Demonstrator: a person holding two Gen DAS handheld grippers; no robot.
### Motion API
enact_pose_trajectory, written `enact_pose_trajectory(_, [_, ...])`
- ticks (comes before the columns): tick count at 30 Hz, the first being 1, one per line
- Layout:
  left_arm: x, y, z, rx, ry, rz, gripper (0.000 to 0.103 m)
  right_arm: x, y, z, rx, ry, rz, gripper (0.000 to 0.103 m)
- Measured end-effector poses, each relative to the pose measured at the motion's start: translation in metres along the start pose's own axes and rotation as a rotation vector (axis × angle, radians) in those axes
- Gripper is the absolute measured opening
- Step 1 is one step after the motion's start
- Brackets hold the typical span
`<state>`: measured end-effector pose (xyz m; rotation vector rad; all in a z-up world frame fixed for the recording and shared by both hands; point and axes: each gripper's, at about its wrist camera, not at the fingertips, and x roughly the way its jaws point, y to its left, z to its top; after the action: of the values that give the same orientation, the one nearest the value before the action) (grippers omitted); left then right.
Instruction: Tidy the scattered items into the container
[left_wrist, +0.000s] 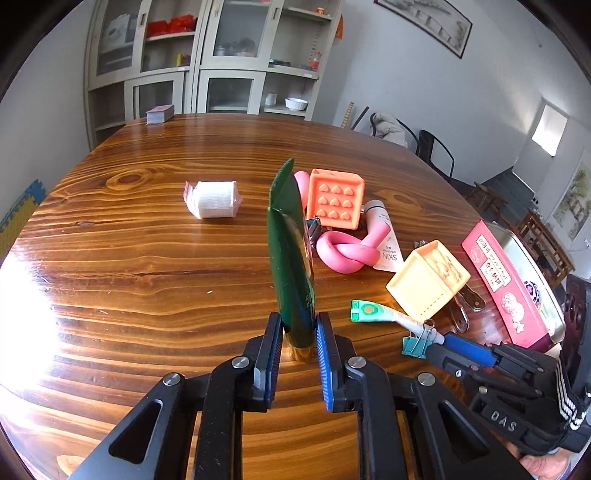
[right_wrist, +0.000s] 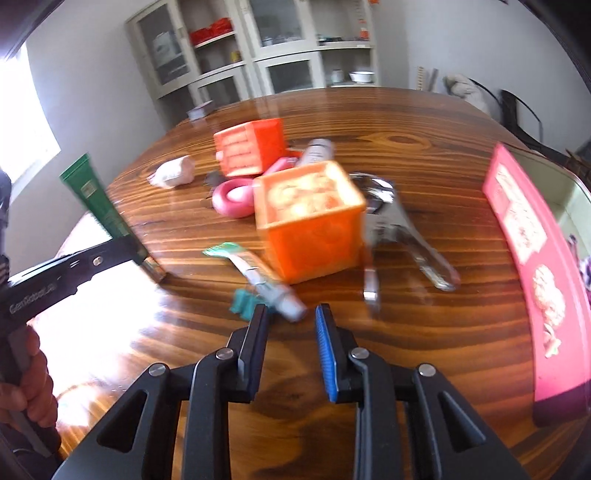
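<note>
Gripping the dark green tube (left_wrist: 291, 258) near its cap end, the left gripper (left_wrist: 299, 334) has its jaws closed tight on it, so the tube stands clear of the bench (left_wrist: 147, 240) with its crimped end up — a hold low on the stiffer part, which I judge suits carrying it to the container. That container, a tin (left_wrist: 517, 280) with a pink printed side, sits at the right edge of the bench, open side up.

The right gripper (right_wrist: 291, 317) has nothing between its jaws, which stand narrowly apart just short of the near end of the green-headed razor (right_wrist: 258, 273) and the teal binder clip (right_wrist: 242, 301) clipped to it — probably the next pick. Behind lie an orange box (right_wrist: 314, 229), a pink coil (right_wrist: 236, 197) and a metal tool (right_wrist: 402, 225).
</note>
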<state>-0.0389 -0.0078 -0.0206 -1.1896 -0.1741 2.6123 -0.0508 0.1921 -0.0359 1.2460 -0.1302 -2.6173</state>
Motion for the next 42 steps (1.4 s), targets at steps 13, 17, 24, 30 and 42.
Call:
enact_pose_trajectory(13, [0.006, 0.014, -0.003, -0.051, 0.025, 0.035, 0.026, 0.004, 0.01, 0.009, 0.002, 0.015, 0.139, 0.03])
enact_pose_trajectory(17, [0.006, 0.015, -0.004, -0.054, 0.022, 0.043, 0.028, 0.003, 0.014, 0.005, 0.009, 0.04, 0.309, 0.03])
enact_pose_trajectory(24, [0.009, 0.025, -0.002, -0.089, 0.032, 0.07, 0.05, 0.003, 0.004, 0.016, 0.048, 0.0, 0.214, 0.03])
enact_pose_trajectory(30, [0.011, 0.029, -0.001, -0.094, 0.037, 0.087, 0.05, 0.013, 0.032, 0.017, -0.046, 0.027, 0.275, 0.03])
enact_pose_trajectory(42, [0.017, 0.049, 0.001, -0.179, 0.059, 0.088, 0.05, 0.011, 0.014, 0.024, 0.016, 0.027, 0.188, 0.03])
